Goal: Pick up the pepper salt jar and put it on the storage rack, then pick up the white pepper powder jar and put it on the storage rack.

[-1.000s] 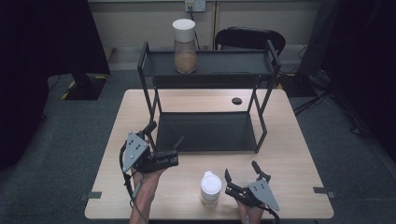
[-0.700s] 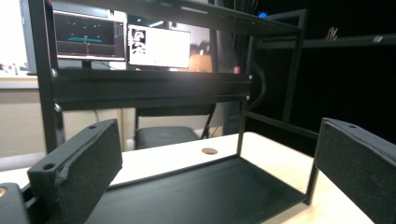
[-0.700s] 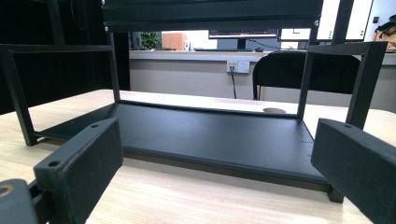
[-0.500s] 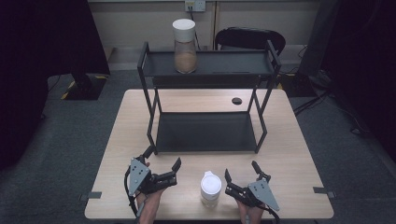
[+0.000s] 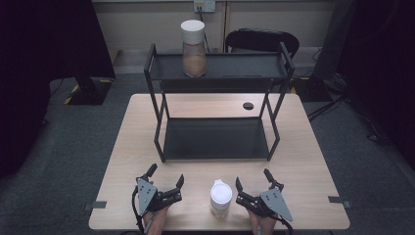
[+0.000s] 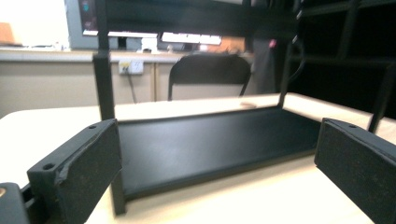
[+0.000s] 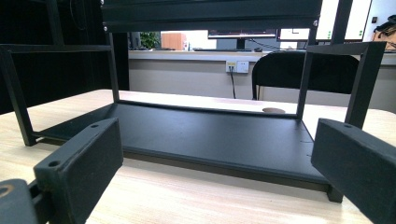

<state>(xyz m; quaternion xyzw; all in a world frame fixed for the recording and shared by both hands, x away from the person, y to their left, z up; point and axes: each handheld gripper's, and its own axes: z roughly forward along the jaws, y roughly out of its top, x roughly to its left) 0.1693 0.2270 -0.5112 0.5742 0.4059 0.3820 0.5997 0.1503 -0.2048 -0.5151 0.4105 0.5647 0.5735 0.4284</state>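
Two jars: one (image 5: 194, 48) sits on the rack's (image 5: 218, 73) top shelf; the other (image 5: 220, 198) waits in front of the rack, between left gripper (image 5: 175, 188) and right gripper (image 5: 243, 192), both spread wide, ungrasped.

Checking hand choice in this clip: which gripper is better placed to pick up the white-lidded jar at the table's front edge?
Right, narrowly. The right gripper is open, and in the high view its jaws sit close beside the white-lidded jar. The left gripper, also open, lies farther off.

Dim, dark-edged high view; soft blur in both gripper views; bright backgrounds
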